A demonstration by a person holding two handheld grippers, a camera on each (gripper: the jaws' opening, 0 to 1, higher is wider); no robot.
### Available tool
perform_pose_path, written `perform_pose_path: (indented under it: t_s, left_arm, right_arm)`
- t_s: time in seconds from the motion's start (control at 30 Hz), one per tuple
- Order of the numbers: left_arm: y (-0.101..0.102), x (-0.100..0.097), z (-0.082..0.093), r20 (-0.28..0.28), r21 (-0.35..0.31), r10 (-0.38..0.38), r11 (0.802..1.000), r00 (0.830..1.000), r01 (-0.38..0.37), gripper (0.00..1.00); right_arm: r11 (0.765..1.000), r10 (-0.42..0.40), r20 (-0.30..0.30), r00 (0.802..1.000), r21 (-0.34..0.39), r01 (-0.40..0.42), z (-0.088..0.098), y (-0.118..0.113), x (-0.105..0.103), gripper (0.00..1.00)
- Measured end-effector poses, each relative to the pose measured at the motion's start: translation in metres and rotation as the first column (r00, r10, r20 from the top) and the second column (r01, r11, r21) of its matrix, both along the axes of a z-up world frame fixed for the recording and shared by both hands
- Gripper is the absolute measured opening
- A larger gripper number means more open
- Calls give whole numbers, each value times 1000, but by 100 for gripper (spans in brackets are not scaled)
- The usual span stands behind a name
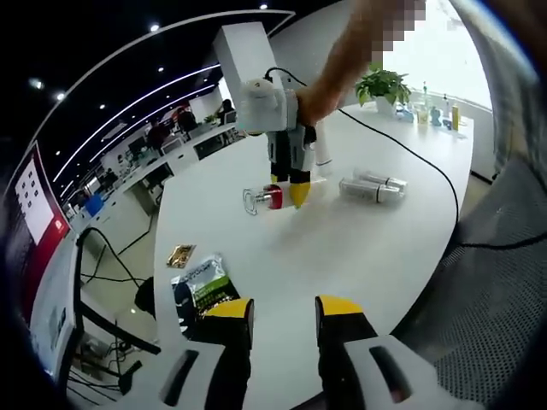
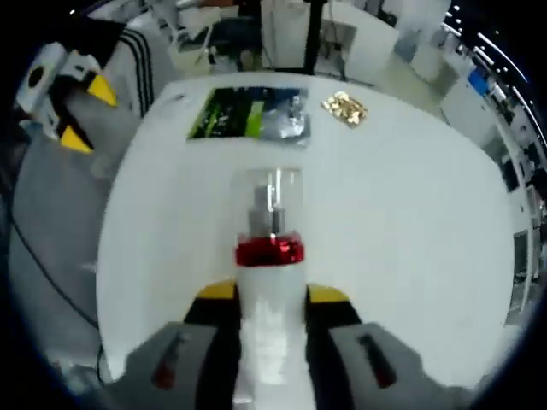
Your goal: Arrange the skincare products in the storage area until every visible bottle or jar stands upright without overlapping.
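My right gripper (image 2: 273,295) is shut on a white bottle (image 2: 270,329) with a red collar (image 2: 269,252) and a clear cap (image 2: 273,201), which points away along the jaws. In the left gripper view, the right gripper (image 1: 288,193) hangs low over the white table (image 1: 359,256) in a person's hand. The bottle's red collar (image 1: 273,197) sticks out sideways to its left. Two clear bottles (image 1: 373,188) lie on their sides to the right of it. A white bottle (image 1: 323,157) stands just behind. My left gripper (image 1: 284,309) is open near the table's edge, nothing between its jaws, and it shows again (image 2: 88,115) at upper left.
A green and black packet (image 1: 203,286) (image 2: 248,113) and a small gold packet (image 1: 180,254) (image 2: 344,107) lie near the table edge. A potted plant (image 1: 382,85) and several small bottles (image 1: 432,111) stand at the far end. A black cable (image 1: 410,154) crosses the table.
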State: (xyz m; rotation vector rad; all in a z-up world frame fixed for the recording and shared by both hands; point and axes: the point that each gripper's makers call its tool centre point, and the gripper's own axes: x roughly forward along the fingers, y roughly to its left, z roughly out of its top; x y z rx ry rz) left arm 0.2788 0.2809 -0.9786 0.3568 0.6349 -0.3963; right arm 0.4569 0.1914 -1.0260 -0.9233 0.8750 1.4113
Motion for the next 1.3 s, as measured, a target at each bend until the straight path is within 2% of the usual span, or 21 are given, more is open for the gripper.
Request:
perform_pose_path:
  t_s: [0.1, 0.17, 0.4, 0.5, 0.57, 0.6, 0.67, 0.73, 0.77, 0.8, 0.83, 0.87, 0.9, 0.93, 0.97, 1.03, 1.1, 1.17, 1.2, 1.27, 1.3]
  left_arm:
    - [-5, 1, 6, 23, -47, -2, 999, 1000, 3, 32]
    - [-7, 3, 13, 51, -88, 7, 996, 999, -2, 34]
    - [-11, 3, 15, 56, -100, -5, 995, 998, 10, 34]
    - [-13, 3, 15, 59, -107, -13, 994, 998, 19, 35]
    - [-13, 3, 15, 60, -109, -17, 994, 998, 23, 35]
    - [-13, 3, 16, 64, -106, -17, 994, 998, 24, 37]
    - [-14, 3, 20, 82, -118, -14, 993, 997, 23, 37]
    - [-14, 4, 20, 86, -117, -15, 993, 996, 25, 37]
    - [-15, 3, 20, 80, -123, -19, 992, 997, 29, 37]
    - [-20, 2, 22, 77, -142, -34, 989, 996, 45, 39]
    - [-27, 2, 26, 96, -173, -49, 983, 994, 65, 40]
    - [-29, 3, 29, 110, -187, -54, 980, 993, 74, 41]
    - [-33, 4, 37, 149, -202, -67, 975, 987, 96, 43]
    - [-34, 3, 39, 159, -206, -70, 973, 985, 102, 43]
    - [-33, 2, 40, 152, -212, -64, 973, 986, 96, 44]
    - [-32, 2, 40, 147, -229, -57, 969, 987, 90, 44]
    - [-37, 2, 46, 152, -272, -66, 956, 986, 106, 45]
    - [-43, 3, 62, 204, -348, -65, 928, 977, 134, 45]
    - [-46, 2, 66, 196, -381, -73, 913, 978, 145, 46]
    - [-49, 2, 66, 170, -394, -86, 907, 982, 148, 49]
    - [-50, 4, 66, 141, -400, -74, 908, 987, 125, 50]
  right_arm:
    - [991, -100, -45, 994, 88, 104, 15, 4, -9, 25]
    - [973, -159, -58, 986, 159, 167, 29, 7, -17, 25]
    - [914, -260, -104, 960, 295, 280, 63, 9, -44, 25]
    - [881, -294, -129, 947, 347, 321, 77, 9, -53, 26]
    - [851, -317, -157, 936, 388, 353, 89, 11, -61, 26]
    - [845, -320, -163, 933, 397, 359, 93, 11, -63, 26]
    - [793, -352, -204, 914, 454, 407, 107, 14, -68, 26]
    - [772, -354, -223, 908, 480, 418, 115, 15, -72, 26]
    - [739, -365, -245, 898, 511, 439, 124, 17, -75, 26]
    - [721, -364, -261, 894, 528, 448, 130, 18, -78, 26]
    - [708, -366, -275, 889, 537, 458, 133, 18, -81, 26]
    - [691, -371, -290, 882, 548, 471, 136, 19, -82, 26]
    - [680, -372, -302, 877, 555, 480, 139, 19, -84, 26]
    - [667, -373, -311, 874, 564, 486, 141, 20, -85, 26]
    - [640, -377, -328, 866, 584, 499, 146, 21, -87, 26]
    - [611, -382, -346, 857, 601, 515, 151, 22, -90, 26]
    - [572, -394, -357, 847, 626, 530, 158, 21, -91, 26]
    - [542, -403, -361, 841, 646, 537, 163, 20, -92, 26]
    - [524, -408, -367, 836, 656, 544, 167, 20, -94, 26]
    - [512, -404, -371, 836, 666, 543, 172, 21, -98, 26]
    - [504, -405, -368, 837, 674, 540, 175, 22, -102, 26]
